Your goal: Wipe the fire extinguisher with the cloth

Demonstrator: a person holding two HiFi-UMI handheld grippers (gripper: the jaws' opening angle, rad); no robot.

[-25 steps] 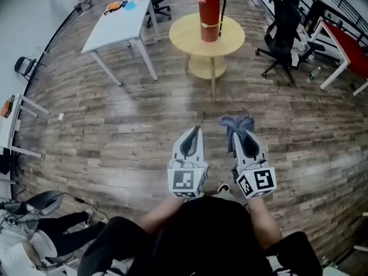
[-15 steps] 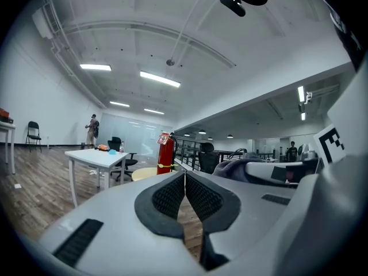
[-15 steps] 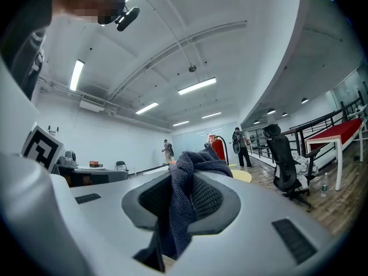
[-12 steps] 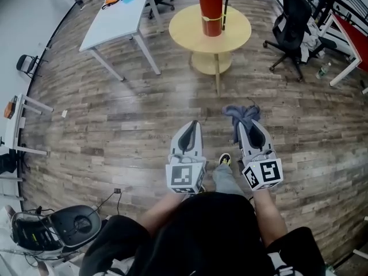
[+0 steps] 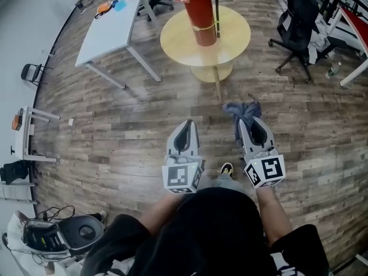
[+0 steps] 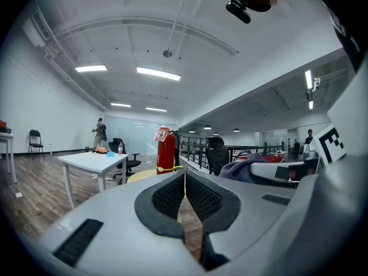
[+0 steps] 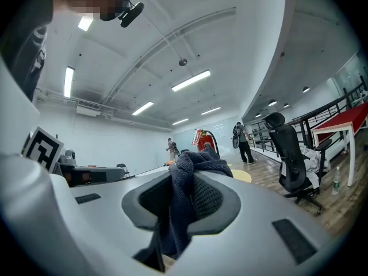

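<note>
Between right gripper [image 7: 183,180] fingers [image 7: 211,197]: cloth [image 7: 195,163] pinched, bunched past tips.

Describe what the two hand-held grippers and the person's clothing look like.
Both the left hand-held gripper and right hand-held gripper are light grey tapered plastic shells with black textured jaw pads, each carrying a white cube with black square markers. The person wears a black short-sleeved top.
</note>
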